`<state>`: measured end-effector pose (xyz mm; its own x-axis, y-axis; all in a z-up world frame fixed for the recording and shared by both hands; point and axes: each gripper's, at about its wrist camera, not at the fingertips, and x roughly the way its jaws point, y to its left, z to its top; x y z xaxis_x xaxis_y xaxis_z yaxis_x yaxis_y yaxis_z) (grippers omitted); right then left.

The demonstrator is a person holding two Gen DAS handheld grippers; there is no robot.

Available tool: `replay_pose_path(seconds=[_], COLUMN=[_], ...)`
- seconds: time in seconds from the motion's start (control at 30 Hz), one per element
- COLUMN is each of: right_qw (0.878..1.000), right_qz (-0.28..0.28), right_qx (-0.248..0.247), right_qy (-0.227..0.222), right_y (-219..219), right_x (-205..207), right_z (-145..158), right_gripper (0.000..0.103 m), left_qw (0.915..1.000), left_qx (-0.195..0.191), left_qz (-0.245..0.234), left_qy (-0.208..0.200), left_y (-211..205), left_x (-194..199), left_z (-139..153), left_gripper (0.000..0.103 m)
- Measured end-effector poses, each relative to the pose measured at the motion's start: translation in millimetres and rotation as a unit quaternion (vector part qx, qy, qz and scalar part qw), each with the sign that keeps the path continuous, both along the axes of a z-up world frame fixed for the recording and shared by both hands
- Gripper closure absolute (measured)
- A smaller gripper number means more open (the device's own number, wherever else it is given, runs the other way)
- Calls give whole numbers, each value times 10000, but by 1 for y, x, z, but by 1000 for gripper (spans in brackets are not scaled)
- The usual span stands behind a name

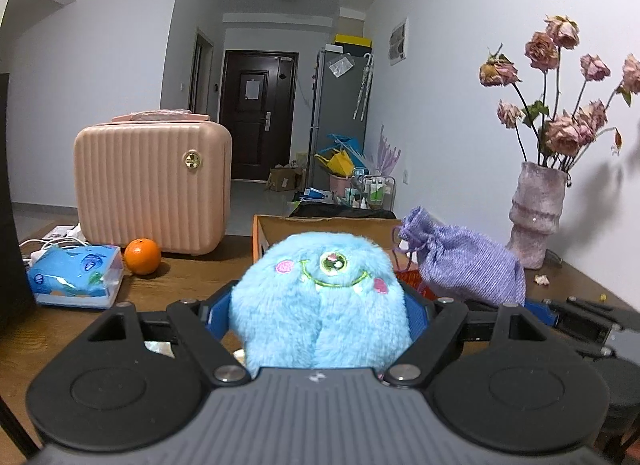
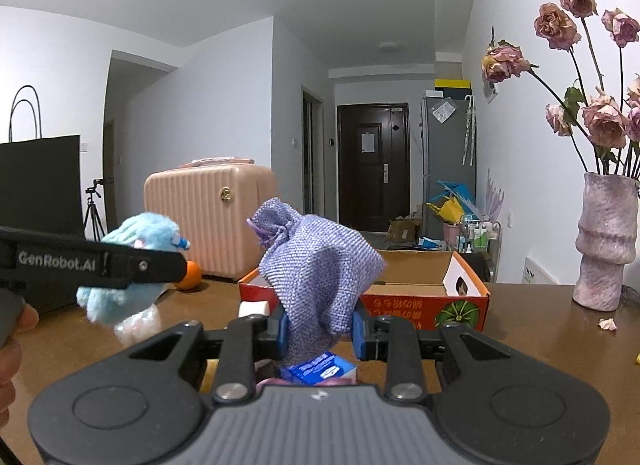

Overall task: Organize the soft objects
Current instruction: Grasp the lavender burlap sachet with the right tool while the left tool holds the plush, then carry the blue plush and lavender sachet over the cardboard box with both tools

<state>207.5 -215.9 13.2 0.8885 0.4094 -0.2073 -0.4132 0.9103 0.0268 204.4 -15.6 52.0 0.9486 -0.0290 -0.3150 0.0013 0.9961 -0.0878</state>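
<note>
A fluffy blue one-eyed plush toy (image 1: 320, 297) fills the middle of the left wrist view, squeezed between the blue pads of my left gripper (image 1: 320, 311). In the right wrist view the same plush toy (image 2: 132, 265) hangs at the left, above the table. My right gripper (image 2: 320, 329) is shut on the lower part of a purple woven drawstring pouch (image 2: 316, 269), which stands up between its pads. The pouch (image 1: 464, 261) also shows at the right of the left wrist view. Just beyond both lies an open orange cardboard box (image 2: 428, 297).
On the brown wooden table (image 1: 180, 277) stand a pink ribbed case (image 1: 152, 185), an orange (image 1: 142, 255), a blue tissue pack (image 1: 76, 277) and a purple vase of dried roses (image 2: 604, 241). A black bag (image 2: 40, 193) is at the left. A small blue packet (image 2: 320, 371) lies under the pouch.
</note>
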Motion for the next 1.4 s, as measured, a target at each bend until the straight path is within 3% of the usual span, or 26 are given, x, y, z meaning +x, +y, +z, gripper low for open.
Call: replay_pose_path(seconds=[0.67, 1.27, 1.4], right_qw=[9990, 9978, 9978], right_qz=[-366, -580, -593], right_qx=[151, 299, 280], right_qy=[-229, -110, -57], right_y=[-5, -2, 4], right_x=[78, 159, 174], right_z=[13, 9, 6], right_gripper=[74, 74, 74], left_qw=[9991, 9982, 9984], left_qx=[-280, -434, -318], left_qz=[154, 318, 435], left_qy=[-272, -263, -155], left_y=[-20, -13, -14], left_x=[83, 163, 184], left_z=[18, 21, 21], left_gripper=[22, 22, 22])
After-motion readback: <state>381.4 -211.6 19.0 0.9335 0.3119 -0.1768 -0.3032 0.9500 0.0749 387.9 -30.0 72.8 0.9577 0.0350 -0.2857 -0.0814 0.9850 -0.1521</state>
